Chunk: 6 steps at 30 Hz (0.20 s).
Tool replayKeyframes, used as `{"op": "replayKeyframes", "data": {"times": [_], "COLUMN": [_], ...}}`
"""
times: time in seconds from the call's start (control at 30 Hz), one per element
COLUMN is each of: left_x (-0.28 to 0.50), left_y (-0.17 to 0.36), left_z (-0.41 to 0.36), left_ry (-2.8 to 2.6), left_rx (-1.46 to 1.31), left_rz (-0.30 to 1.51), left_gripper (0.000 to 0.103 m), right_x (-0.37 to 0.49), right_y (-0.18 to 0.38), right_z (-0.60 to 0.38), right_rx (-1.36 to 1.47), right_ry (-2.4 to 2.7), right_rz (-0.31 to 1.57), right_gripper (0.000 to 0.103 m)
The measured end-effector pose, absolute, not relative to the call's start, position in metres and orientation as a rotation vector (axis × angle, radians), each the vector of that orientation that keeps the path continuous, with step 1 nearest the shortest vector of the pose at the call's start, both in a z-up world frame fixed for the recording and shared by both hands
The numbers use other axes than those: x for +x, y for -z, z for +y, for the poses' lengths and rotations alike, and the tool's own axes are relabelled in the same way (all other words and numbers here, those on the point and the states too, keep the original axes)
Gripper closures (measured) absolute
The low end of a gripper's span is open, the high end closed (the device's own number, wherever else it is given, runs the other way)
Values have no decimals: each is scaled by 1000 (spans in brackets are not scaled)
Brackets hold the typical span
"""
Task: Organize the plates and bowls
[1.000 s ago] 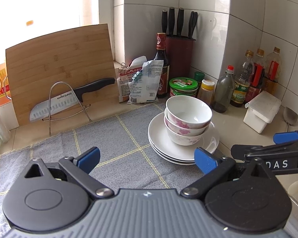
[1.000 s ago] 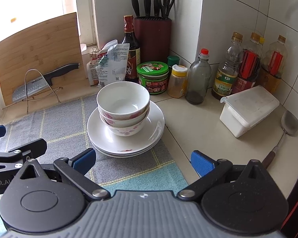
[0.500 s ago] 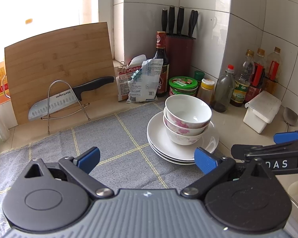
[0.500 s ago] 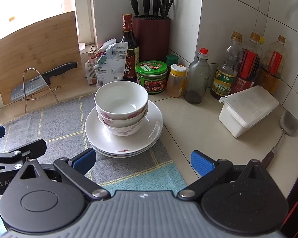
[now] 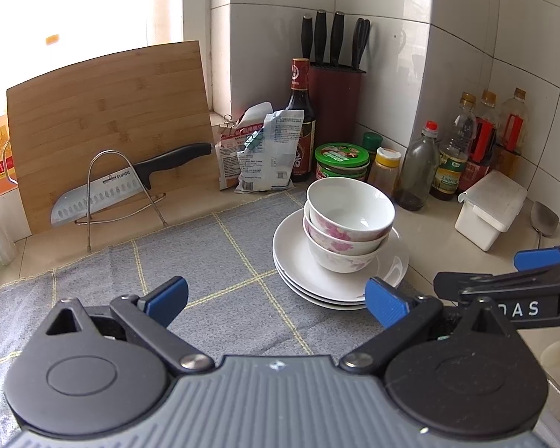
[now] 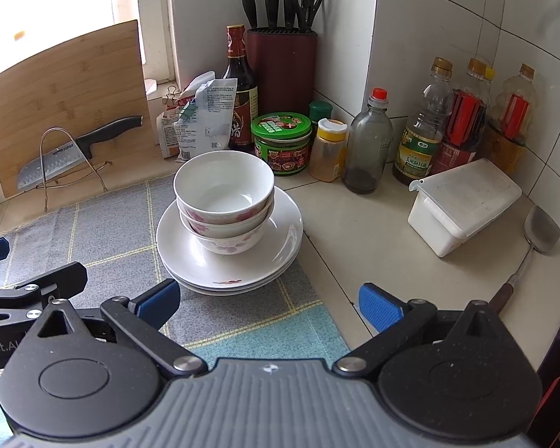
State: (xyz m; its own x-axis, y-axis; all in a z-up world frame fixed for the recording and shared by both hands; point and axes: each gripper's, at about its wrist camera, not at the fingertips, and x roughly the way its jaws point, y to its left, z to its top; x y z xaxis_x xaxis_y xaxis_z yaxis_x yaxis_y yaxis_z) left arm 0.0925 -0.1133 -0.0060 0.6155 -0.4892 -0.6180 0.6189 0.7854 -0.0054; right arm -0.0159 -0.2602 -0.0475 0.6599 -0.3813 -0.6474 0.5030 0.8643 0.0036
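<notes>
Left gripper [image 5: 276,296] spread wide, empty, over the grey cloth [image 5: 205,272]; right gripper [image 6: 268,304] likewise gaping, holding nothing. Three nested bowls [image 6: 224,201] sit atop the stacked plates [image 6: 276,250], just ahead. Risk: nudge that tower's rim and the bowls could tip or slide. Knife [image 5: 127,183] reads "SUPOR".

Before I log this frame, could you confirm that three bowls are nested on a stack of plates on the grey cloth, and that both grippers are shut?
Not quite: the grippers are open. The left wrist view shows the left gripper with its jaws spread wide and holding nothing, and the right wrist view shows the same for the right gripper. The rest holds: three bowls are nested on a stack of plates on the grey cloth.
</notes>
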Motion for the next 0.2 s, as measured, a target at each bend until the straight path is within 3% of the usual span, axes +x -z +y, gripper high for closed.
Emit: {"op": "replayKeyframes", "data": {"times": [0.2], "left_x": [92], "left_y": [7], "left_z": [-115], "left_ry": [645], "left_rx": [217], "left_rz": [649], "left_gripper": [2], "right_x": [-16], "right_y": [48], "right_z": [-262], "right_rx": [190], "right_ry": [507], "right_rz": [692], "right_gripper": [0]}}
